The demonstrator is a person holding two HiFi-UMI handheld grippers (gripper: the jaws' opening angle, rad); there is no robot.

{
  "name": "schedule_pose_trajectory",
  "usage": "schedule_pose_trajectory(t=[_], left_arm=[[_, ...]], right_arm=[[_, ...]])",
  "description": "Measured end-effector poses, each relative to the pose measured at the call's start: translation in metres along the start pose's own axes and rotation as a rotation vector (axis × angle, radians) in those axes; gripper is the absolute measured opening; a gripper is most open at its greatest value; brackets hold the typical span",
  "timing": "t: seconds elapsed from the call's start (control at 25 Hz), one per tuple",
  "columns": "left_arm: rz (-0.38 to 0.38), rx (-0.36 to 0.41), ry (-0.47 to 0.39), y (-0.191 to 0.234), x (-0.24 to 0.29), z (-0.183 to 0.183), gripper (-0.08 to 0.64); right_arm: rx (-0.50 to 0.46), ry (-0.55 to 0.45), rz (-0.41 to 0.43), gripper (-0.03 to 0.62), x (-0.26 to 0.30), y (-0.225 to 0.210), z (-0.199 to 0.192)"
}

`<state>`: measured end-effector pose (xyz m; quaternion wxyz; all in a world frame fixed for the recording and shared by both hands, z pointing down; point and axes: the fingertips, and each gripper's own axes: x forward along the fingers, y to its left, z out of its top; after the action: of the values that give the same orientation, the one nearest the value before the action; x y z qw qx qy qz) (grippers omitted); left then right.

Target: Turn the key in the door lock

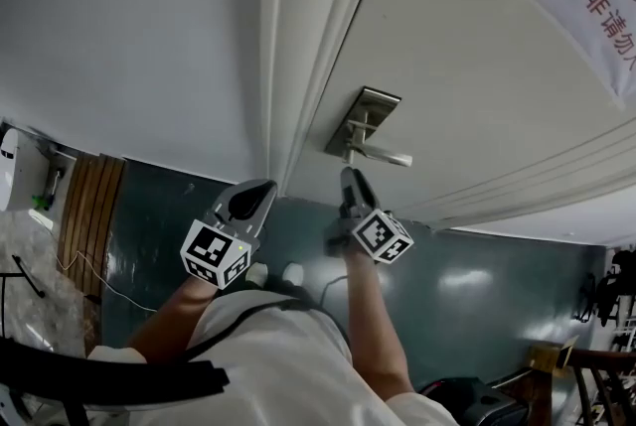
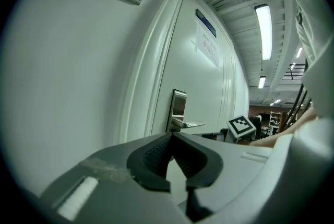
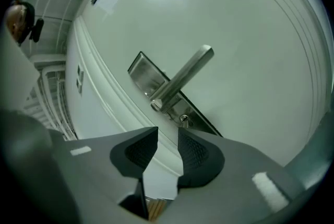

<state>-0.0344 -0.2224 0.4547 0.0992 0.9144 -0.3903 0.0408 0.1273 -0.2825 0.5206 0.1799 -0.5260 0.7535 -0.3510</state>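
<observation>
The right gripper [image 3: 168, 134] is held just short of the lock plate [image 3: 156, 82] on the white door [image 1: 477, 67]. Its fingers [image 3: 195, 152] are released, with a clear gap between the ribbed pads and nothing in that gap. The left gripper [image 2: 171, 137] is kept off to the side near the door frame [image 1: 283, 67]. Its fingers are clenched tip to tip on nothing.

No grip on the key [image 3: 184, 120] is shown, so the turn itself is not under way at this moment. Whether it has been completed or has yet to be begun cannot be settled from these views. If it is yet to be done, the open fingers would have to be brought forward and a little upward onto the key, closed on it, and then rolled.

The key is seen only in the right gripper view, as a small bright metal piece at the round cylinder on the lower part of the plate. It lies just below the base of the lever handle [image 3: 182, 79] and just beyond the fingertips. It is too small for its head or its angle in the cylinder to be made out. The brushed-steel plate is set close to the door's edge, and the lever is extended away from that edge. In the head view the cylinder is hidden under the lever.
</observation>
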Motion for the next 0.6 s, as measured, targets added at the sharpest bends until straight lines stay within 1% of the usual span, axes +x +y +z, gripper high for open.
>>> schedule_pose_trajectory(t=[0.04,0.16,0.24,0.28,0.4,0.48,0.6], left_arm=[[0.009,0.0,0.001,0.0,-0.002,-0.001,0.005],[0.033,-0.002,0.009,0.0,-0.006,-0.004,0.005],[0.049,-0.008,0.013,0.0,-0.009,-0.007,0.005],[0.056,-0.011,0.015,0.001,-0.011,-0.008,0.005],[0.074,-0.015,0.025,0.004,-0.013,-0.012,0.005],[0.082,-0.018,0.029,0.004,-0.014,-0.015,0.005],[0.087,-0.02,0.027,0.004,-0.015,-0.015,0.005]], right_arm=[[0.04,-0.001,0.01,0.131,0.003,-0.004,-0.001],[0.176,-0.021,0.044,0.186,0.012,-0.016,-0.003],[0.242,-0.033,0.054,0.193,0.018,-0.024,-0.004],[0.26,-0.034,0.05,0.196,0.02,-0.028,-0.005],[0.311,-0.035,0.044,0.196,0.028,-0.037,-0.008],[0.35,-0.054,0.073,0.195,0.033,-0.037,-0.006],[0.381,-0.069,0.088,0.148,0.037,-0.037,-0.003]])
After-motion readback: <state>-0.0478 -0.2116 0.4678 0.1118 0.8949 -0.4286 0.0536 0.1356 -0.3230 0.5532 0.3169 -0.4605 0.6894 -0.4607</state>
